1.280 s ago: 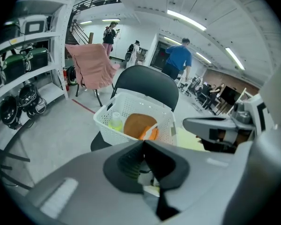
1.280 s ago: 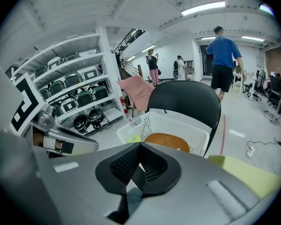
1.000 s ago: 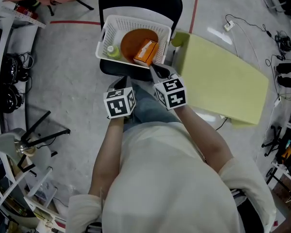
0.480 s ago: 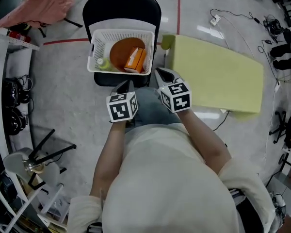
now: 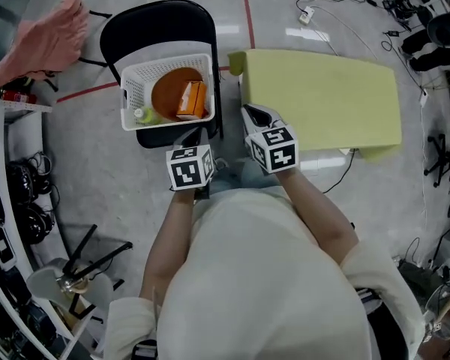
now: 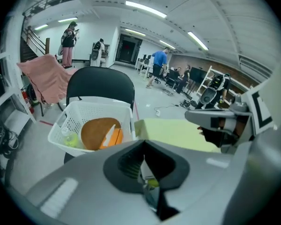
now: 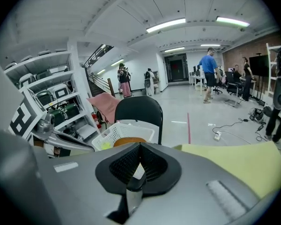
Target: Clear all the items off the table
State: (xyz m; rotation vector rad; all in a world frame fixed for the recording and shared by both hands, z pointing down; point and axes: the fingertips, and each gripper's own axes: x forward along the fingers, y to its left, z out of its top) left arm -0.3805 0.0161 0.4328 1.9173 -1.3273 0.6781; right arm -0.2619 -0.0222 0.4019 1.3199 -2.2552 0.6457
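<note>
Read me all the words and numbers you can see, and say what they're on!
No text here can be read.
Left marker cube and right marker cube: black-and-white square patterns, not words.
Orange box in the basket: any print is too small to read.
Bottle: label too blurred to read.

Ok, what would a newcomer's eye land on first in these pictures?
Probably the white basket on the black chair, upper left in the head view, holding an orange box. Right of it lies the big yellow-green table. Below, the left hand-held gripper and right hand-held gripper are both shut, empty.
</note>
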